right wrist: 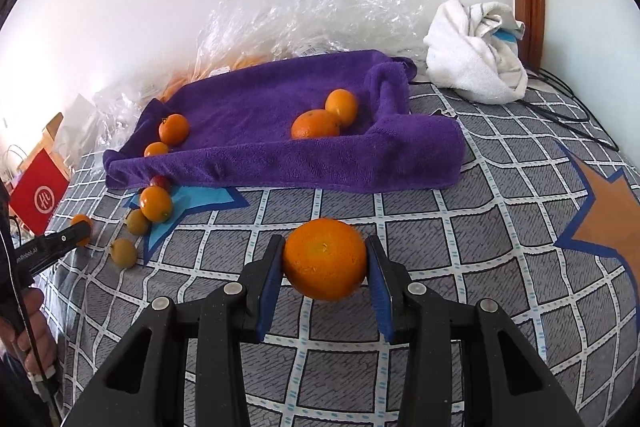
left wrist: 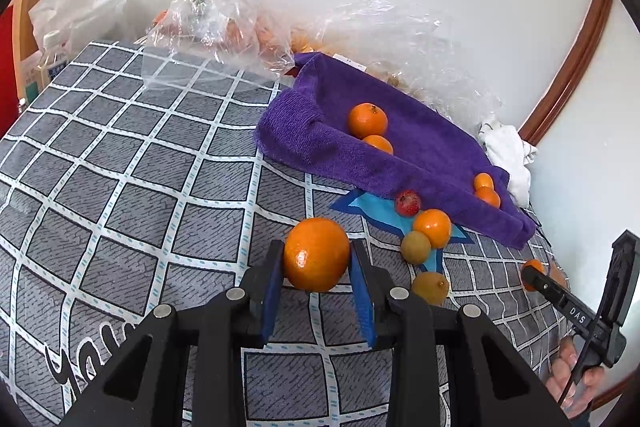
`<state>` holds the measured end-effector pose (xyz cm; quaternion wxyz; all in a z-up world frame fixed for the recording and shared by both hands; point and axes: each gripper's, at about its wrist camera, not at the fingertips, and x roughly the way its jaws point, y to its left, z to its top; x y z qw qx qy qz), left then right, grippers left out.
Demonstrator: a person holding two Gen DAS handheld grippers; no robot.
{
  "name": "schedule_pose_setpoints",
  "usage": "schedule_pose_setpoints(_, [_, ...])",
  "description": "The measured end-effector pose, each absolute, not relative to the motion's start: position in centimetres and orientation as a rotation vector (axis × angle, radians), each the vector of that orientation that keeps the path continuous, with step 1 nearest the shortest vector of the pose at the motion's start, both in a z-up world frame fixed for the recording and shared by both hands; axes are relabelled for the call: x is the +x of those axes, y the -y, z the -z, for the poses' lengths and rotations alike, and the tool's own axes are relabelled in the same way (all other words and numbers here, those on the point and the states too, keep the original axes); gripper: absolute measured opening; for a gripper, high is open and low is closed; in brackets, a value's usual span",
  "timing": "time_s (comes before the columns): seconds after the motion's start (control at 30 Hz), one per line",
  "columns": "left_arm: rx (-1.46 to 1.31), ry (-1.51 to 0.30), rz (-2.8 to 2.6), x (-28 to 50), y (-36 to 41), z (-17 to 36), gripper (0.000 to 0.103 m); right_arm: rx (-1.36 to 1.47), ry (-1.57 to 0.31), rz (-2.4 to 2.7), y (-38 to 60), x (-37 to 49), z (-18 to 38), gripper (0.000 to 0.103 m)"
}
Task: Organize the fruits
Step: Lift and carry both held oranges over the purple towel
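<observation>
Each gripper — left (left wrist: 317, 259), right (right wrist: 325, 259) — is clamped on an orange (left wrist: 316, 254), and the purple towel (right wrist: 280, 115) lies ahead, nearer the right one.

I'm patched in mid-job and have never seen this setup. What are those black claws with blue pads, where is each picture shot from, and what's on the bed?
There is no robot here: a person holds a pair of hand-operated tongs in each hand, with a wide-angle camera looking along the fingers. One picture looks out from the left tongs, the other from the right tongs. Each pair is closed on an orange: the left orange and the right orange. The right tongs show at the edge of the left view, the left tongs at the edge of the right view. On the checked bedcover lies a purple towel with four oranges on it; a few more small fruits sit beside its edge. Behind are plastic bags and a white cloth.
</observation>
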<state>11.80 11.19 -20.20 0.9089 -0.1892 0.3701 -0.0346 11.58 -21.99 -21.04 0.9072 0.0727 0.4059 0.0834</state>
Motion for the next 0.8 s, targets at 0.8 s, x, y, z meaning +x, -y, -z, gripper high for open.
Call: schedule_pose_setpoints(0.8, [-0.322, -0.785, 0.031, 21.2, -11.5, 13.2, 0.031, 0.117, -0.725, -0.2, 21.3, 25.2, 14.3, 0.04])
